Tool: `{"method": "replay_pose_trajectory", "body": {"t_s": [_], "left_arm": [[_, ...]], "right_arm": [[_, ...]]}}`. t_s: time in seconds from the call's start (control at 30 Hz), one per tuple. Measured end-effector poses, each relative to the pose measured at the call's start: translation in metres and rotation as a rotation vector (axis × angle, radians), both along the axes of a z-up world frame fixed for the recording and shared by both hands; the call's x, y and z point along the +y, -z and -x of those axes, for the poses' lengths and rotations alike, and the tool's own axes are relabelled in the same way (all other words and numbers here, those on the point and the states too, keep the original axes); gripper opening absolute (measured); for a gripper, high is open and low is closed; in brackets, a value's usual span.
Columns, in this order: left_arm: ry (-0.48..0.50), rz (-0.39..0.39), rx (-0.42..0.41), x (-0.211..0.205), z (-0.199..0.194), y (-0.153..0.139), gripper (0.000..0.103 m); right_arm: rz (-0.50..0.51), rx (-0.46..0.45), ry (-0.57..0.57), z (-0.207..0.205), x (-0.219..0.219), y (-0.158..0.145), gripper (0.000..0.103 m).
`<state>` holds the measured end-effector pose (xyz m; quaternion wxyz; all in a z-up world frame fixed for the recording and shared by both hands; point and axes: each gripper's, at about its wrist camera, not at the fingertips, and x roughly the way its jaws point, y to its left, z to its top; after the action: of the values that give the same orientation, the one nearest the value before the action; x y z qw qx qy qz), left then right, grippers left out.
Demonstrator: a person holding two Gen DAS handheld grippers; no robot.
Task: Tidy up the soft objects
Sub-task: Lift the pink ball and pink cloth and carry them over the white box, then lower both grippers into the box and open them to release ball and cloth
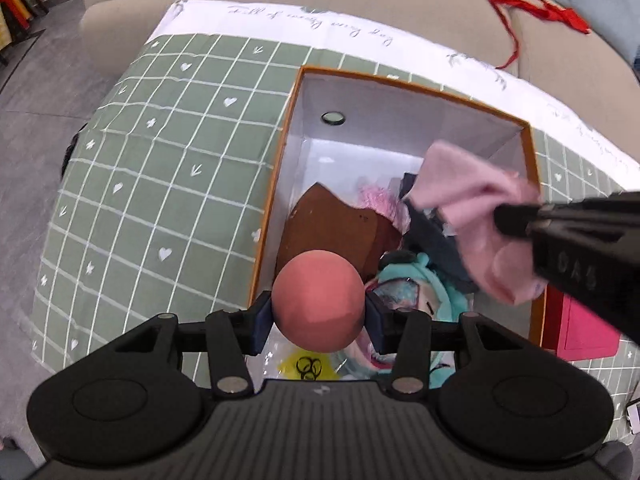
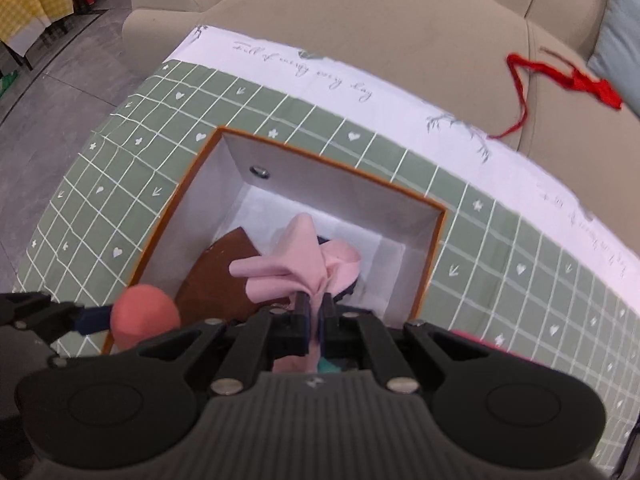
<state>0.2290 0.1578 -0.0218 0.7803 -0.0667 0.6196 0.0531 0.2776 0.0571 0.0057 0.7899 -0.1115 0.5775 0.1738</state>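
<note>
My left gripper [image 1: 319, 312] is shut on a salmon-pink soft ball [image 1: 319, 300] and holds it over the near end of an open orange-rimmed box [image 1: 286, 128] with white walls. My right gripper [image 2: 316, 312] is shut on a pale pink cloth [image 2: 300, 264] and holds it above the box [image 2: 436, 248]. In the left wrist view that cloth [image 1: 472, 184] hangs over the box's right side. Inside the box lie a brown piece [image 1: 332, 224], a teal plush doll [image 1: 424, 292], a pink fluffy item [image 1: 380, 200] and dark fabric [image 1: 432, 236]. The ball also shows in the right wrist view [image 2: 144, 312].
The box sits on a table with a green checked cloth [image 1: 160, 168]. A beige sofa [image 2: 400, 20] stands behind, with a red string [image 2: 560, 76] on it. A red-pink box [image 1: 580, 328] sits to the right of the orange box. Grey floor lies at the left.
</note>
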Motion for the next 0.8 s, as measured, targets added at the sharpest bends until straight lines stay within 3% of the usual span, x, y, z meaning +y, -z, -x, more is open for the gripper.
{"method": "replay_pose_trajectory", "body": {"t_s": [0.3, 0.43, 0.6, 0.7, 0.8], "left_arm": [[0.052, 0.003, 0.000, 0.007, -0.025, 0.024, 0.054], [0.007, 0.113, -0.012, 0.021, -0.041, 0.027, 0.054], [0.075, 0.032, -0.071, 0.013, -0.055, 0.024, 0.054], [0.070, 0.054, -0.087, 0.014, -0.061, 0.026, 0.054], [0.075, 0.083, -0.120, 0.016, -0.063, 0.025, 0.056]], "right_arm": [[0.020, 0.035, 0.069, -0.014, -0.001, 0.029, 0.002], [0.039, 0.062, 0.081, -0.025, 0.003, 0.050, 0.002], [0.070, 0.046, 0.057, -0.035, 0.009, 0.064, 0.002], [0.066, 0.040, 0.044, -0.039, 0.012, 0.067, 0.009], [0.086, 0.040, 0.035, -0.042, 0.013, 0.068, 0.009]]}}
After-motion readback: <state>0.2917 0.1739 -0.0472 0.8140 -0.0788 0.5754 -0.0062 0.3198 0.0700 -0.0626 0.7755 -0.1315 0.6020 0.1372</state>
